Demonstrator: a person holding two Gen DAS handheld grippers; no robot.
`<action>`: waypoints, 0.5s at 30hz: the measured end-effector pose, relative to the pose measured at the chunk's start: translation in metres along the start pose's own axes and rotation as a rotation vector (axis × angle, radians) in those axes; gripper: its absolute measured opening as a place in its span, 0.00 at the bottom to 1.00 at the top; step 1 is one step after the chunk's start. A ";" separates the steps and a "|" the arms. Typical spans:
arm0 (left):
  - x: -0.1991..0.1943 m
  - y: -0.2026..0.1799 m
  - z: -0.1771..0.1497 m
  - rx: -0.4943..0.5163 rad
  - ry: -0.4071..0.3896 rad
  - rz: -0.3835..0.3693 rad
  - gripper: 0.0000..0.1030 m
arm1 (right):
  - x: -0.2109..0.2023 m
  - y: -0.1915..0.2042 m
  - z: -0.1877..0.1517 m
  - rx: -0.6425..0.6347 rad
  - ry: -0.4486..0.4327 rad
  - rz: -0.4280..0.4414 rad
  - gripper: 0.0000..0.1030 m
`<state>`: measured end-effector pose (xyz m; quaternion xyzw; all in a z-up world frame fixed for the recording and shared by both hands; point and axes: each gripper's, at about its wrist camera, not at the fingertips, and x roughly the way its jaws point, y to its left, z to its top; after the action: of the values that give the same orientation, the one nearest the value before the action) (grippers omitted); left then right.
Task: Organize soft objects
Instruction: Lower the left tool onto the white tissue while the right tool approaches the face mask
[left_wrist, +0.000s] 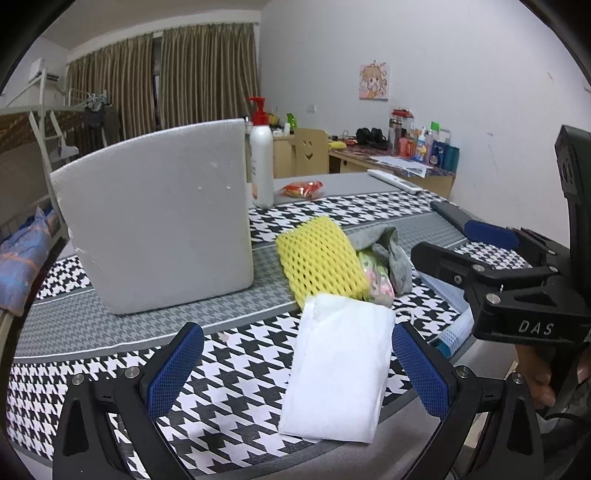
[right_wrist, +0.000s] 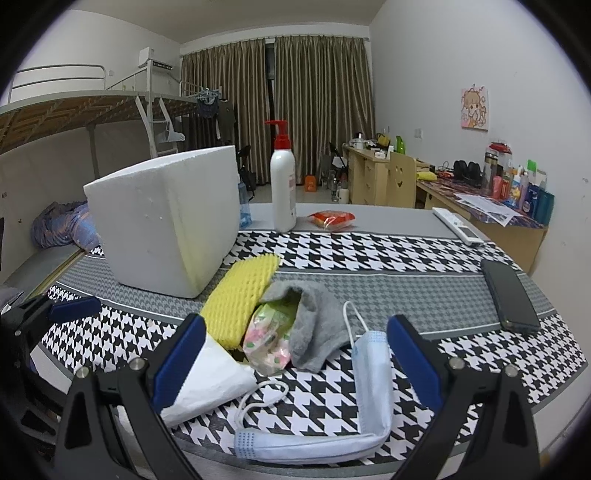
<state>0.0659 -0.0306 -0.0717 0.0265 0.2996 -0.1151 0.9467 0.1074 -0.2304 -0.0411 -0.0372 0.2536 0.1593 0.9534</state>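
Hovering with jaws apart, the left hand-held gripper (left_wrist: 297, 365) frames the white pad (left_wrist: 338, 365) at the tabletop's (left_wrist: 110, 325) near edge; the right hand-held gripper (right_wrist: 295, 363), also apart, faces the face mask (right_wrist: 369, 373). Next probably closing on the pad, then carrying it to the foam box (left_wrist: 155, 221) at ten o'clock.

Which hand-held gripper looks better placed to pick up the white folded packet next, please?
Left, probably. The left hand-held gripper is open with the white folded packet lying between its fingers. The right hand-held gripper, also open, faces the blue face mask, with the packet off by its left finger.
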 end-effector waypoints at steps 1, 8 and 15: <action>0.001 -0.001 0.000 0.003 0.004 -0.001 0.98 | 0.001 0.000 0.000 0.001 0.003 -0.001 0.97; 0.012 -0.006 -0.005 0.025 0.043 -0.016 0.91 | 0.009 -0.003 -0.004 0.007 0.028 0.001 0.97; 0.020 -0.006 -0.008 0.025 0.076 -0.030 0.86 | 0.016 -0.003 -0.007 0.009 0.052 0.005 0.94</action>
<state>0.0761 -0.0398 -0.0897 0.0380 0.3342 -0.1320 0.9324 0.1181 -0.2300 -0.0548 -0.0364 0.2789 0.1594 0.9463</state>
